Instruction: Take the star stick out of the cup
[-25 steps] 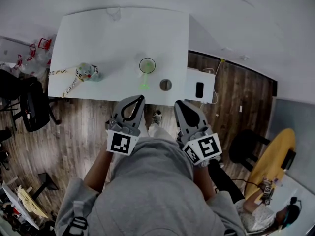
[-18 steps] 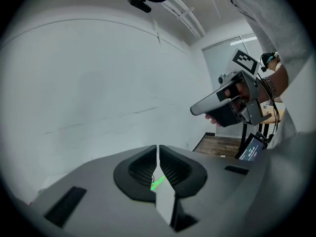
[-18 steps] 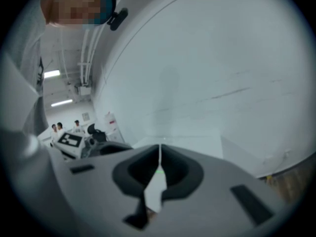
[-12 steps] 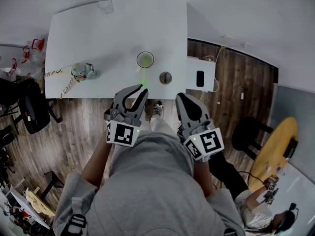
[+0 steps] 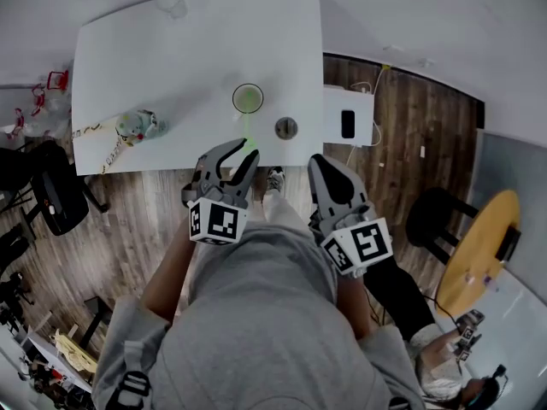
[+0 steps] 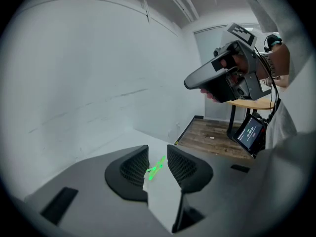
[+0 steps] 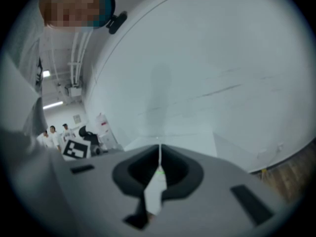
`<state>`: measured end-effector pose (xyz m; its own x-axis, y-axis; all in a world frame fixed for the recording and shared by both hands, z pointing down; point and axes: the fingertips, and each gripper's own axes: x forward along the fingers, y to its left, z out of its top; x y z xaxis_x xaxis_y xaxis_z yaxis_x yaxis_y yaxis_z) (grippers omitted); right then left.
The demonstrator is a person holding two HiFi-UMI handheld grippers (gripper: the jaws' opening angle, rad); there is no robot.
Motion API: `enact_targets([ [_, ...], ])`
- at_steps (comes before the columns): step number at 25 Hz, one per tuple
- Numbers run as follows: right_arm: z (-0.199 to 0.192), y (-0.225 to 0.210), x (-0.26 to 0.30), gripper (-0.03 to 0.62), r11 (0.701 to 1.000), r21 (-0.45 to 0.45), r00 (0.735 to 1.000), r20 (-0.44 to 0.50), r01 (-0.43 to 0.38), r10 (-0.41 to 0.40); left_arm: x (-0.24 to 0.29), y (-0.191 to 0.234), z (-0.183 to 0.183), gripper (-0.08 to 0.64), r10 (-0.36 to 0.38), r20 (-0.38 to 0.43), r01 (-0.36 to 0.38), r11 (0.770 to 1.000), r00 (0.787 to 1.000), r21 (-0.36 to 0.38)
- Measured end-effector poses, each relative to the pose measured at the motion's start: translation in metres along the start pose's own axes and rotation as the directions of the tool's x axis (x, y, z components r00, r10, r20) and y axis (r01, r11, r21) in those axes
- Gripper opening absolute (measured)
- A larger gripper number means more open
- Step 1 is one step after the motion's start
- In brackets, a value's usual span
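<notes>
A cup (image 5: 249, 98) with a green inside stands near the front edge of the white table (image 5: 171, 67). The green star stick (image 5: 247, 137) runs from the cup toward me. My left gripper (image 5: 241, 150) is just short of the stick's near end, and its jaws have just been opening. In the left gripper view the star stick (image 6: 156, 166) shows in the gap of that gripper (image 6: 157, 162), with neither pad pressing on it. My right gripper (image 5: 318, 161) hangs before the table edge with nothing in it. Only a thin slit shows between the jaws of the right gripper (image 7: 159, 154).
A small round object (image 5: 286, 127) lies right of the cup. A white box with a black phone (image 5: 347, 124) adjoins the table's right side. A small toy (image 5: 137, 125) and a cord lie at the left. A black chair (image 5: 49, 190) and a yellow table (image 5: 475, 254) stand on the wooden floor.
The left gripper went from shut to wide open and moved toward the cup, so its tips now flank the stick's near end. The right gripper has stayed shut and nearly still.
</notes>
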<state>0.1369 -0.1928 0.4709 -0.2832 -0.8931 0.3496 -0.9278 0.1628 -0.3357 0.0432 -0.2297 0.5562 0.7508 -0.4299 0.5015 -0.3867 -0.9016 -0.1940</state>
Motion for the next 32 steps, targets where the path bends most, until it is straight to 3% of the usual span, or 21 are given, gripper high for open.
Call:
enact_targets([
  [15, -0.005, -0.008, 0.007, 0.036, 0.999, 0.024, 0.999, -0.020, 0.029, -0.029, 0.018, -0.004, -0.022, 0.151, -0.024, -0.052, 0.024, 1.000, 0.998, -0.013],
  [22, -0.006, -0.008, 0.010, 0.036, 0.999, 0.021, 0.999, -0.029, 0.030, -0.029, 0.016, 0.005, -0.025, 0.078, 0.033, -0.051, -0.036, 0.998, 0.998, -0.055],
  [32, -0.007, -0.005, 0.012, 0.037, 1.000, 0.014, 0.999, -0.033, 0.018, -0.018, 0.011, 0.017, -0.025, 0.054, 0.108, -0.032, -0.111, 0.985, 0.994, -0.132],
])
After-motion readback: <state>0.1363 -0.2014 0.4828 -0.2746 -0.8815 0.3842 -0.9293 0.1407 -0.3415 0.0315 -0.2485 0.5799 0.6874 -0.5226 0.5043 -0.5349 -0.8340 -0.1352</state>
